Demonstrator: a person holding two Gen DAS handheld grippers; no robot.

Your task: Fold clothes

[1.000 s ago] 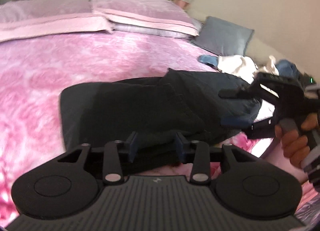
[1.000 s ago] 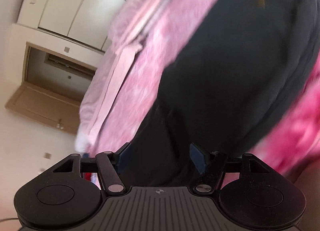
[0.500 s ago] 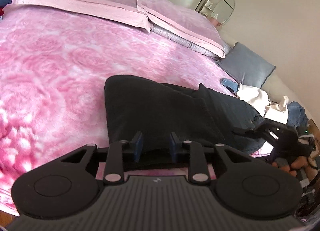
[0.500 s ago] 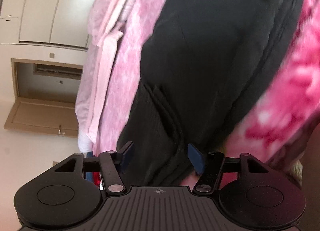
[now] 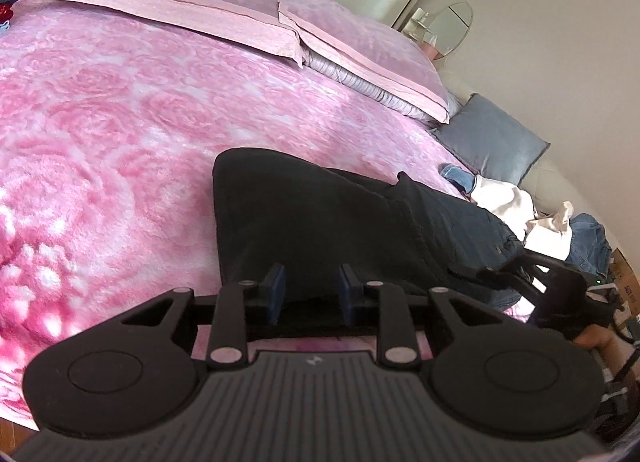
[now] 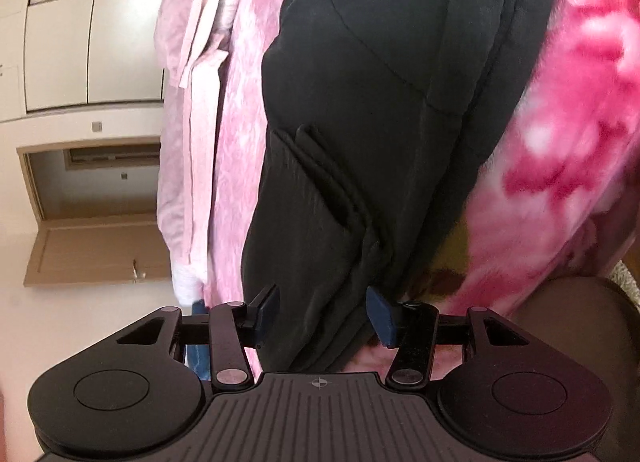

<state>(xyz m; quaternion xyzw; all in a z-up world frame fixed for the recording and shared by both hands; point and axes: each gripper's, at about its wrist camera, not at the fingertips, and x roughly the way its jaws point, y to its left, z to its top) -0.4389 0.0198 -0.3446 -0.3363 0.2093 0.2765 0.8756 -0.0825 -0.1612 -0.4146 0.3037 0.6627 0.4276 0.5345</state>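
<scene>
The black garment (image 5: pixel 320 222) lies on the pink bedspread (image 5: pixel 120 122), its long axis running from lower centre toward the right edge of the left wrist frame. The left gripper (image 5: pixel 308 294) straddles its near edge, jaws narrowly parted, cloth between them; a pinch cannot be confirmed. The right gripper (image 6: pixel 324 314), at the opposite end, is closing with fabric between its jaws.
</scene>
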